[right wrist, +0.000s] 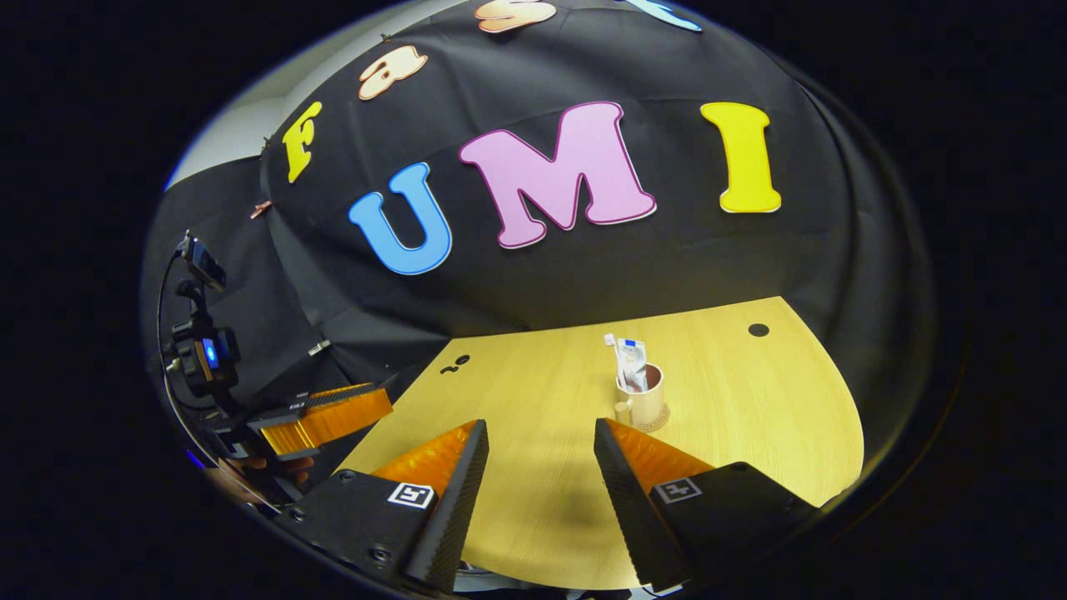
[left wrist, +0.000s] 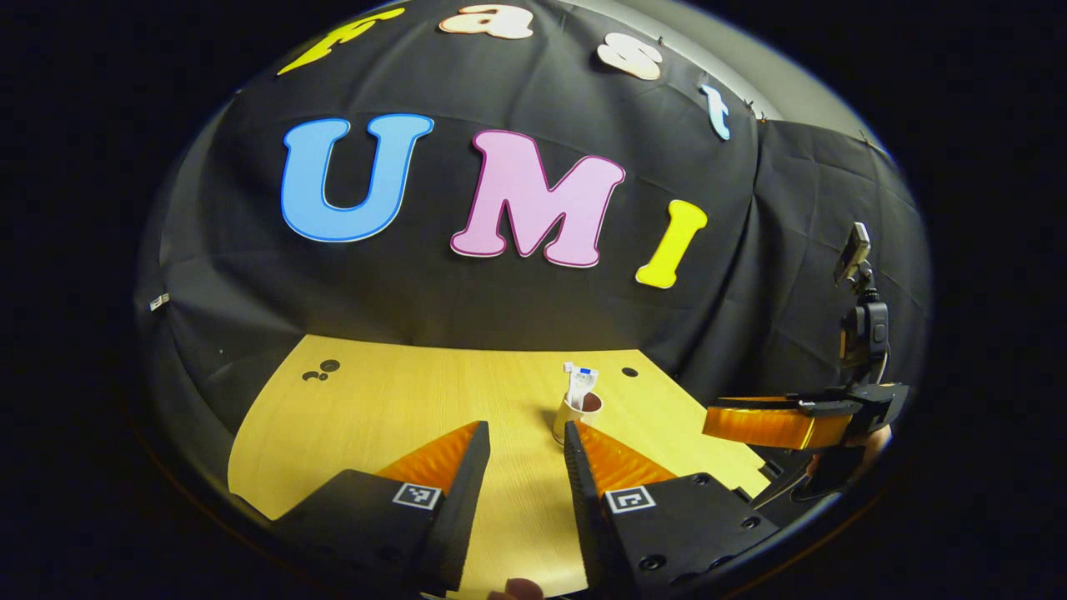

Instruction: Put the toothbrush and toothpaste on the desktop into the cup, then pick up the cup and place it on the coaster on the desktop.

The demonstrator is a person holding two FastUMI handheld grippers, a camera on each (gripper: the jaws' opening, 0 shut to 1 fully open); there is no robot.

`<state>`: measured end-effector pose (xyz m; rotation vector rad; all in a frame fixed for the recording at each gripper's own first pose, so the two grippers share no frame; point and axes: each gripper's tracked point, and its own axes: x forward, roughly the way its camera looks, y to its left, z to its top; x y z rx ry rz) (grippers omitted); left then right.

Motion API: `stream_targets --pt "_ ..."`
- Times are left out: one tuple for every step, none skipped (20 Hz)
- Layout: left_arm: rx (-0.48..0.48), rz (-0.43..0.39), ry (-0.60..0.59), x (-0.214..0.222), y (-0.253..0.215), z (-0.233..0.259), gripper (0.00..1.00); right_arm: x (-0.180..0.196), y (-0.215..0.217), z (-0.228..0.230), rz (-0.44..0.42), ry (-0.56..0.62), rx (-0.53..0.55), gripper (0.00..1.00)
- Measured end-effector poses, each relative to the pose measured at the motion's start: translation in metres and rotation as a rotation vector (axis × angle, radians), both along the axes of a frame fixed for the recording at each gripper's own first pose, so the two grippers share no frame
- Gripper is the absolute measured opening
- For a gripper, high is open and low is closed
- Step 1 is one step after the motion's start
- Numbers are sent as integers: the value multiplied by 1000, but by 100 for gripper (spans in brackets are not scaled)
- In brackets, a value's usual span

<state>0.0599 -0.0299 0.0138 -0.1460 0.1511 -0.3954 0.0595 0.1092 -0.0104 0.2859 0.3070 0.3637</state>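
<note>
A pale cup [left wrist: 573,419] stands upright on the wooden desktop [left wrist: 375,417], just beyond my left gripper's right fingertip. A white toothpaste tube [left wrist: 581,385] and a toothbrush stick up out of it. My left gripper [left wrist: 527,433] is open with nothing between its fingers. In the right gripper view the cup [right wrist: 646,402] has a small handle on its left, and the toothpaste [right wrist: 632,360] rises from it. A pale disc that may be the coaster edges its base. My right gripper [right wrist: 540,429] is open and holds nothing, short of the cup and to its left.
The right gripper [left wrist: 775,425] shows at the far right of the left gripper view, held by a hand off the desk's edge. The left gripper [right wrist: 329,421] shows at the left of the right gripper view. A camera on a stand [right wrist: 200,350] is beside the desk. Small dark holes [left wrist: 329,365] mark the desktop.
</note>
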Motion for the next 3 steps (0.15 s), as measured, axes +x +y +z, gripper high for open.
stream_targets --pt "5 0 0 -4 1 -1 57 -1 3 1 3 -2 2 80" --pt "9 -2 2 -7 3 -3 57 -1 4 4 3 -7 3 80" --pt "10 -5 8 -8 3 -6 57 0 6 5 3 -8 3 80"
